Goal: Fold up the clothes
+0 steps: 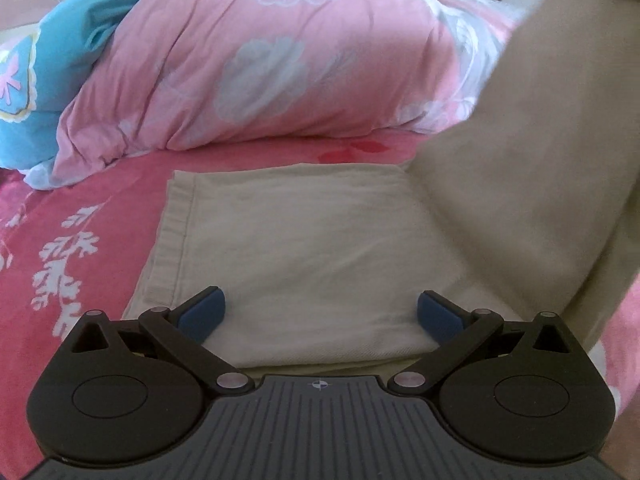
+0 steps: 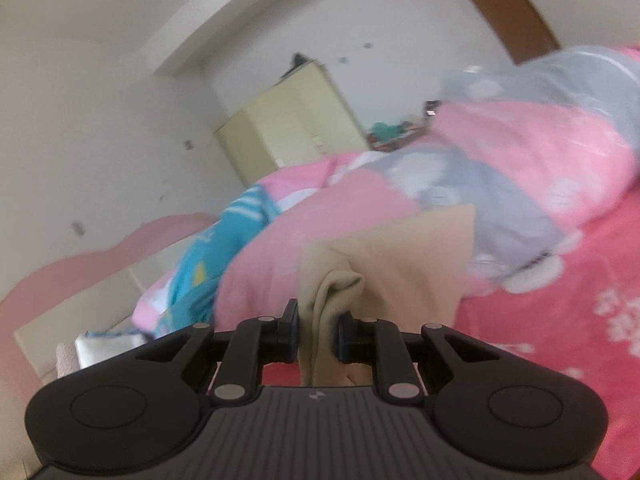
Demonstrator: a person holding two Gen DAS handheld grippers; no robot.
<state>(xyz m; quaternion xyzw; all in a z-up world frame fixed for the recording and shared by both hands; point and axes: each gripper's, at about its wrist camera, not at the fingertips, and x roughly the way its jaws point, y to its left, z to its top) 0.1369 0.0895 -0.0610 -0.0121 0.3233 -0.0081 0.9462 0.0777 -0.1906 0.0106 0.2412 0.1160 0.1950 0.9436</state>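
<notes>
**A:** Start with the biggest thing. What are you working on?

**B:** You have a bed covered by a pink floral sheet (image 1: 80,216). At its far side lies a heap of pink quilt (image 1: 248,64) with pale rose prints, and a blue patterned blanket (image 1: 48,80) bunches against its left end.

**A:** And the garment itself?

**B:** The beige trousers (image 1: 304,248) lie flat on the sheet, directly ahead of and partly under your left gripper (image 1: 320,312). A stitched hem runs down their left edge. On the right side, part of the same cloth rises steeply off the bed, up towards the top corner of the left wrist view.

**A:** Is your left gripper holding them?

**B:** No. Its jaws stand wide apart, the blue pads (image 1: 202,314) hovering just over the flat cloth with nothing between them.

**A:** And your right?

**B:** Your right gripper (image 2: 318,332) is nearly closed, pinching a bunched fold of the beige cloth. The fabric pokes up between the jaws and spreads out beyond them, above the bed. That view is blurred, with a cream wardrobe (image 2: 292,124) against the far wall.
</notes>
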